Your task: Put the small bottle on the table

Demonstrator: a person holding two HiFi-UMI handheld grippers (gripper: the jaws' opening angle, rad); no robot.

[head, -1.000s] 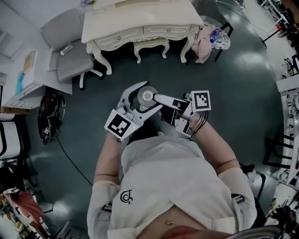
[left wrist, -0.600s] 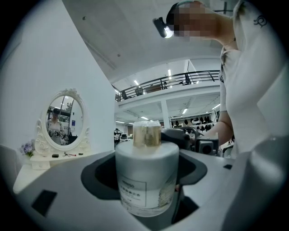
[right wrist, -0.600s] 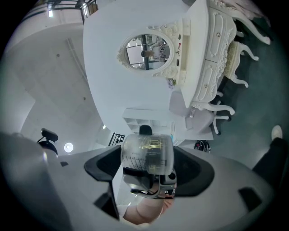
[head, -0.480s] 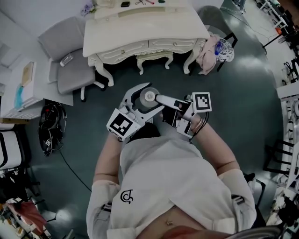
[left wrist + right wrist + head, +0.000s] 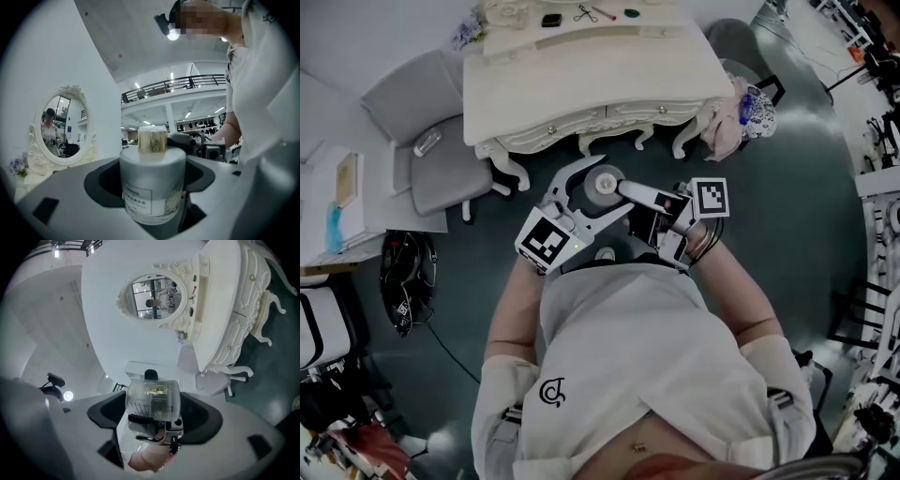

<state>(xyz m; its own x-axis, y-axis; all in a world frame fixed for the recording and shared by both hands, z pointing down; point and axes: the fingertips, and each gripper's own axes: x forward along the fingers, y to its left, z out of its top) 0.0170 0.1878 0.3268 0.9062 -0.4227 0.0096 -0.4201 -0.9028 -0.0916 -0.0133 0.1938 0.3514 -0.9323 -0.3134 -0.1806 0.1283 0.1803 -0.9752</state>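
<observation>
So right now the small bottle (image 5: 605,183) is up in the air in front of your chest, over the floor, and the table (image 5: 581,70) is well apart from it at 12 o'clock. It's not down yet.

Your left gripper (image 5: 602,192) is clamped on the bottle's body, one jaw on each side. Your right gripper (image 5: 628,192) comes in from 3 o'clock, and in its own view the bottle fills the gap between the jaws, so I'd call that one closed on it too.

Handling-wise, it looks like frosted glass with a gold cap (image 5: 152,139), so I'd guess it's rigid, a bit heavy for its size, smooth enough to slip, and breakable if it drops. Grip the wide round body, not the cap, which is narrower and gives the jaws less to bite. Keep it upright and squeeze firmly but not hard. The flat base should sit fine on a bare part of the tabletop.
</observation>
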